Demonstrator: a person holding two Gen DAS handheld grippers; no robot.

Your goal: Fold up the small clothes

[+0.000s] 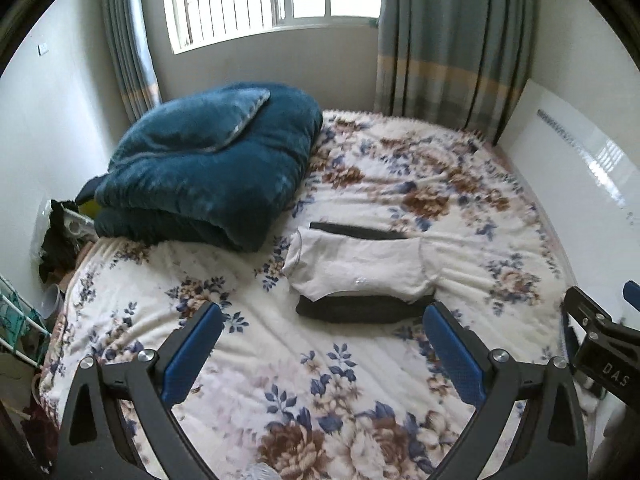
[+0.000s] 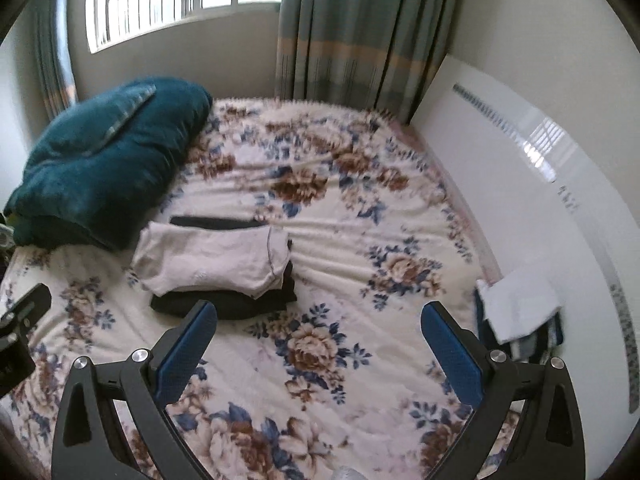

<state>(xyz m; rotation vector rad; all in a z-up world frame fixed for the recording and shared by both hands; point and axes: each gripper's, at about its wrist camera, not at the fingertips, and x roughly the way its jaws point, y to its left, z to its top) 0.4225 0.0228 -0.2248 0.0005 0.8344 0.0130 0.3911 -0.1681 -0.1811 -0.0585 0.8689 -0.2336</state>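
A small white garment [image 1: 360,266] lies partly folded on a dark garment [image 1: 356,309] in the middle of the floral bed [image 1: 280,380]. Both show in the right wrist view too, the white garment [image 2: 212,260] over the dark garment [image 2: 228,304]. My left gripper [image 1: 322,312] is open and empty, just short of the pile's near edge. My right gripper [image 2: 320,312] is open and empty, with its left finger near the dark garment's near edge. The right gripper's body shows at the right edge of the left wrist view [image 1: 600,344].
A folded teal blanket [image 1: 208,164] sits at the bed's far left. A white panel [image 2: 520,184] runs along the right side. Folded white and striped clothes [image 2: 520,312] lie at the bed's right edge. Curtains [image 1: 448,40] and a window are behind. Clutter [image 1: 56,240] is left of the bed.
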